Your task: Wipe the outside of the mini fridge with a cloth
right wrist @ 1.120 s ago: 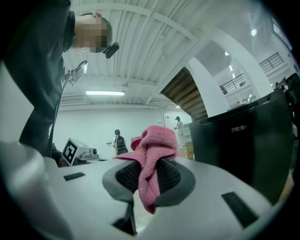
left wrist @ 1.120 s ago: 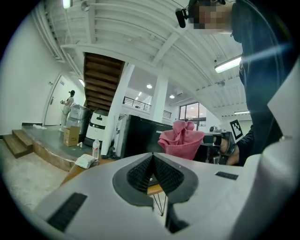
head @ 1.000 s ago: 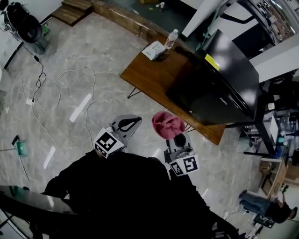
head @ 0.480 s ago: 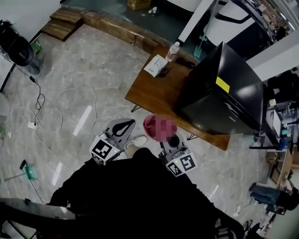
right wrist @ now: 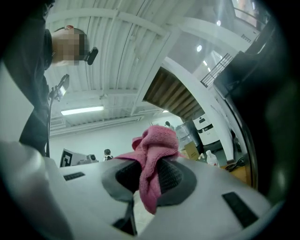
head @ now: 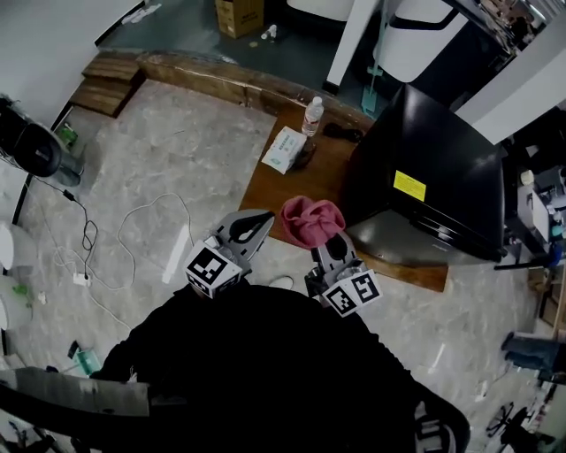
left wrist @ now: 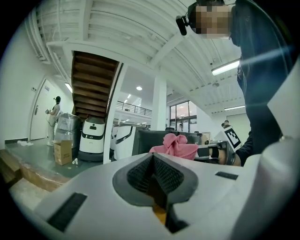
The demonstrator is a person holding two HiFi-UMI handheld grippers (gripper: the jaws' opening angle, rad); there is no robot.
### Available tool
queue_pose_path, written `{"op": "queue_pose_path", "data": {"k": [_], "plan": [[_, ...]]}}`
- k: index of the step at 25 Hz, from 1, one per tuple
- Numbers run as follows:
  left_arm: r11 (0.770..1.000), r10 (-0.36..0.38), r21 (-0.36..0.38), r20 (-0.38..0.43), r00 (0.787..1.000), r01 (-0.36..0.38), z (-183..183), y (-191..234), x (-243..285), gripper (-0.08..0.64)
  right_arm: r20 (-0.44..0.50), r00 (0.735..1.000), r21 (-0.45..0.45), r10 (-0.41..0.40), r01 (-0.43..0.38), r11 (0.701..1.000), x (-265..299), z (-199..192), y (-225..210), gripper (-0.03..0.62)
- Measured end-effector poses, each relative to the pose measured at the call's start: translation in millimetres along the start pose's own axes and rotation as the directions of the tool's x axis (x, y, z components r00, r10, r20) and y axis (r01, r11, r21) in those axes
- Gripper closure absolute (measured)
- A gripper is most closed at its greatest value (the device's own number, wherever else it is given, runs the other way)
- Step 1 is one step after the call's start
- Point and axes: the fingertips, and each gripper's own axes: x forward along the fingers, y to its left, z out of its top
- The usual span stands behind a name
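The black mini fridge (head: 424, 181) stands on a low wooden table (head: 292, 181). My right gripper (head: 330, 242) is shut on a bunched pink cloth (head: 311, 221), held over the table's near edge just left of the fridge. In the right gripper view the cloth (right wrist: 152, 152) hangs out between the jaws, and the fridge's dark side (right wrist: 265, 108) fills the right. My left gripper (head: 261, 218) is shut with nothing in it, beside the table's near left edge. The left gripper view shows its jaws (left wrist: 153, 161) closed, with the cloth (left wrist: 174, 144) and fridge (left wrist: 149, 140) beyond.
A water bottle (head: 311, 115), a tissue pack (head: 285, 148) and a dark object (head: 342, 133) lie on the table's far end. A white cable (head: 133, 226) trails over the floor at left. A cardboard box (head: 239, 15) and a white machine (head: 424, 31) stand beyond.
The person has stepped toward the table. Both grippers have come closer to the fridge, and the cloth now hangs over the table's near edge instead of the floor.
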Motion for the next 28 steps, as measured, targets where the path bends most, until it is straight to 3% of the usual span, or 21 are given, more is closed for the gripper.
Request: {"op": "queue_pose_path", "data": {"k": [4,10,12,14,17,21,23,28], "plan": [[0.997,-0.082,0.005,-0.021,0.996,0.082,3.9,24.7,26.9,0.555,0.068,0.994,0.04,-0.09,0.087,0.995,23.1,14.5,-24.3,0.535],[0.974,-0.226,-0.023,-0.072,0.971,0.225,-14.3,81.2,90.6,0.555,0.164,0.955,0.176,-0.247,0.218,0.96,72.3,22.4,-72.0,0.536],[0.958,-0.286,-0.034,-0.078,0.955,0.284,-20.5,100.2,118.9,0.555,0.189,0.933,0.216,-0.307,0.265,0.94,86.8,25.8,-95.3,0.535],[0.941,-0.34,-0.031,-0.082,0.937,0.338,-22.6,121.0,150.1,0.555,0.226,0.898,0.337,-0.377,0.291,0.896,101.0,28.3,-127.5,0.537],[0.906,-0.422,0.016,-0.063,0.904,0.424,-8.3,155.2,204.8,0.555,0.29,0.828,0.512,-0.48,0.29,0.809,126.9,35.9,-179.0,0.535],[0.848,-0.522,0.086,-0.031,0.852,0.523,6.4,191.3,269.5,0.555,0.386,0.699,0.575,-0.602,0.328,0.75,149.7,48.2,-236.7,0.537],[0.82,-0.563,0.108,-0.026,0.826,0.562,5.5,204.7,297.6,0.555,0.431,0.627,0.591,-0.649,0.346,0.728,156.6,55.0,-263.1,0.537],[0.755,-0.647,0.113,-0.03,0.762,0.646,1.0,209.2,339.5,0.555,0.533,0.414,0.646,-0.738,0.364,0.671,143.8,79.3,-303.5,0.537]]}}
